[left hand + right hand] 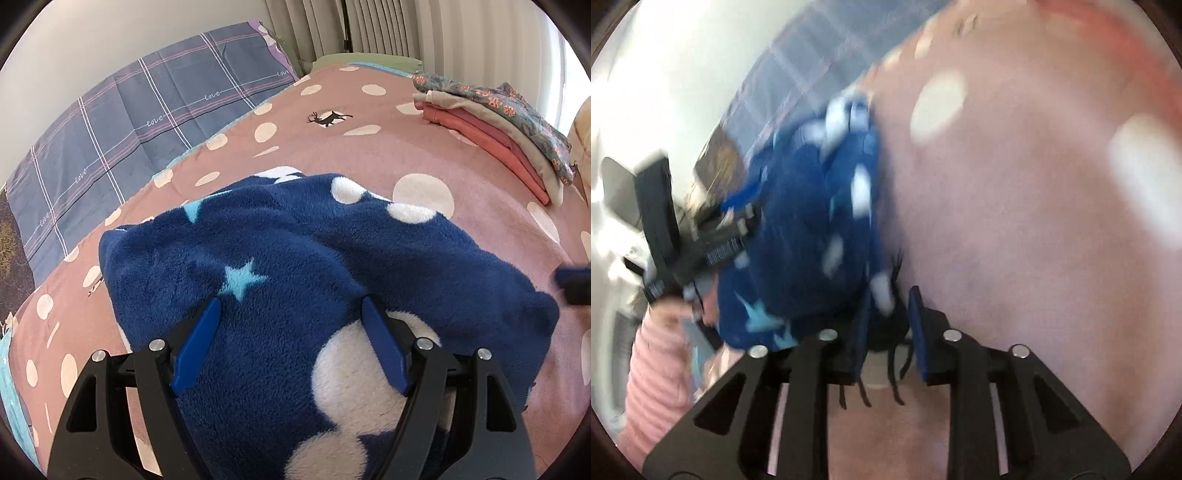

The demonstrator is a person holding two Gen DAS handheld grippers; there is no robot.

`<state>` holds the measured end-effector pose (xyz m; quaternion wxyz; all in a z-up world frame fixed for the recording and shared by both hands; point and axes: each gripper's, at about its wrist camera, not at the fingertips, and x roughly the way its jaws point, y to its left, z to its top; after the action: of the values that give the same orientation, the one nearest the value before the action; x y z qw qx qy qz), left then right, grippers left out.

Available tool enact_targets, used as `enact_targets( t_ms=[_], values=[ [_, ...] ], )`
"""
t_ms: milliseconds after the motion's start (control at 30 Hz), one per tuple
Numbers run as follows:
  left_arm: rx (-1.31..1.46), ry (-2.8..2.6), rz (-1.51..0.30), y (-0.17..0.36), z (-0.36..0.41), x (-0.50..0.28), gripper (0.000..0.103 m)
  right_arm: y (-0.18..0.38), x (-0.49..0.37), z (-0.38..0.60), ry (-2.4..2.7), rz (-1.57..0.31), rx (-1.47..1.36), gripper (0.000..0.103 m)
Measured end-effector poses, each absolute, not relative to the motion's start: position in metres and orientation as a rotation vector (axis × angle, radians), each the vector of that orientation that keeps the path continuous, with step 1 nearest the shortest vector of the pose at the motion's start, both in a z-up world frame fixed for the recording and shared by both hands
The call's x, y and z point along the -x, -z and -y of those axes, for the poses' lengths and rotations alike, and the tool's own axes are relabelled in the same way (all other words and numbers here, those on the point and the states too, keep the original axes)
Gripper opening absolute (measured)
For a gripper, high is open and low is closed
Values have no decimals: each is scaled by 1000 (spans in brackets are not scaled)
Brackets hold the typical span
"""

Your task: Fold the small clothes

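The bed [480, 155] carries everything: the fleece [280, 258] lies bunched at its middle, the folded stack [495, 129] well beyond it by the far edge. My left tool [291, 306] hangs wide over the fleece, gripping nothing. My right tool [888, 299] stands narrow beside the fleece's edge, apparently empty. I judge a fold is under way; next I need a corner pinched
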<state>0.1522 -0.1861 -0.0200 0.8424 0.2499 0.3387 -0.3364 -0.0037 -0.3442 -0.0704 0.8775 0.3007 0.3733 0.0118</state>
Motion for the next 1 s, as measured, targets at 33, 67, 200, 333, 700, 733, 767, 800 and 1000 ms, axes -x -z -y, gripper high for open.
enact_targets(
  t_ms=[33, 67, 200, 333, 700, 733, 767, 800, 1000],
  values=[
    [-524, 710, -718, 19, 186, -153, 79, 53, 10, 338, -33, -727, -582, 23],
    [-523, 708, -716, 18, 186, -152, 78, 38, 13, 328, -72, -684, -555, 23],
    [-511, 642, -639, -1, 168, -138, 78, 11, 3, 312, -174, -640, -417, 29],
    [-367, 602, -579, -20, 108, -102, 79, 71, -27, 332, -39, -862, -473, 33],
    [-521, 502, -605, 42, 69, -24, 83, 79, -40, 336, -51, -848, -478, 37],
    [-490, 497, -627, 45, 71, -30, 83, 76, -35, 338, -53, -838, -487, 37],
    [-468, 495, -637, 46, 71, -35, 83, 72, -32, 345, -54, -826, -503, 40],
    [-453, 493, -643, 47, 72, -38, 83, 70, -30, 350, -52, -811, -523, 48],
    [-450, 431, -670, 57, 80, -45, 87, 75, 3, 366, -60, -839, -540, 51]
  ],
)
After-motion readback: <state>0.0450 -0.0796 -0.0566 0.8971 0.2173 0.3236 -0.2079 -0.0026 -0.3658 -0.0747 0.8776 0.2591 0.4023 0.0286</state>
